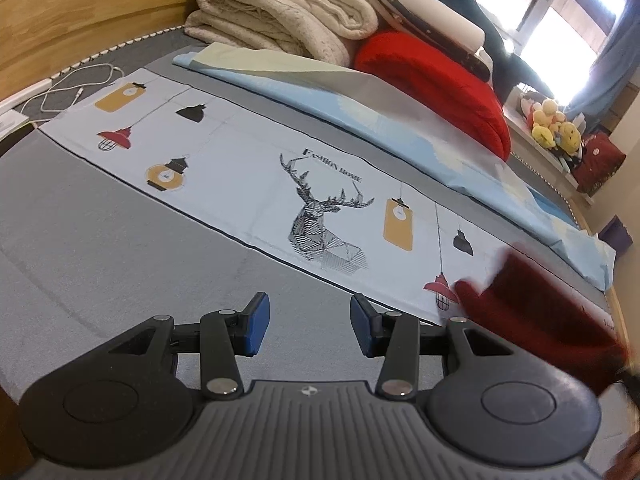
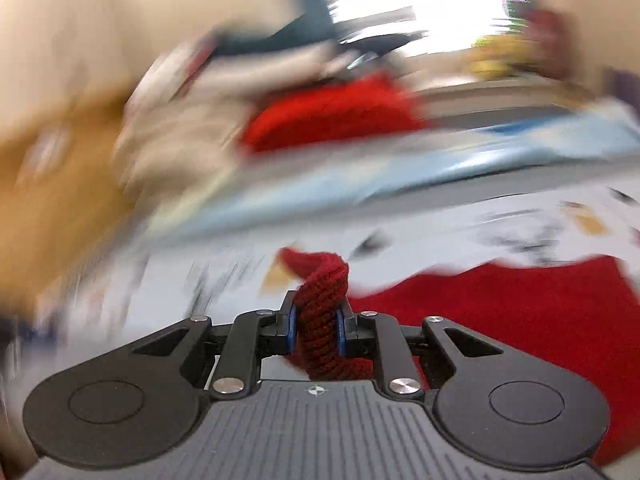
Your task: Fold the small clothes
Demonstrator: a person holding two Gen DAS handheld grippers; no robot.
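My right gripper [image 2: 316, 326] is shut on a thick fold of a dark red knitted garment [image 2: 520, 320], which trails to the right over the printed sheet. The right wrist view is heavily motion-blurred. My left gripper [image 1: 309, 322] is open and empty, hovering above the grey bed cover [image 1: 120, 248]. The same red garment [image 1: 540, 312] shows blurred at the lower right of the left wrist view, to the right of my left gripper.
A white sheet with deer and lamp prints [image 1: 280, 168] lies across the bed. Behind it are a light blue cloth [image 1: 360, 100], folded cream blankets [image 1: 280, 12] and a red cushion [image 1: 440, 76]. A white cable [image 1: 76, 88] lies at the far left by the wooden headboard [image 1: 80, 12].
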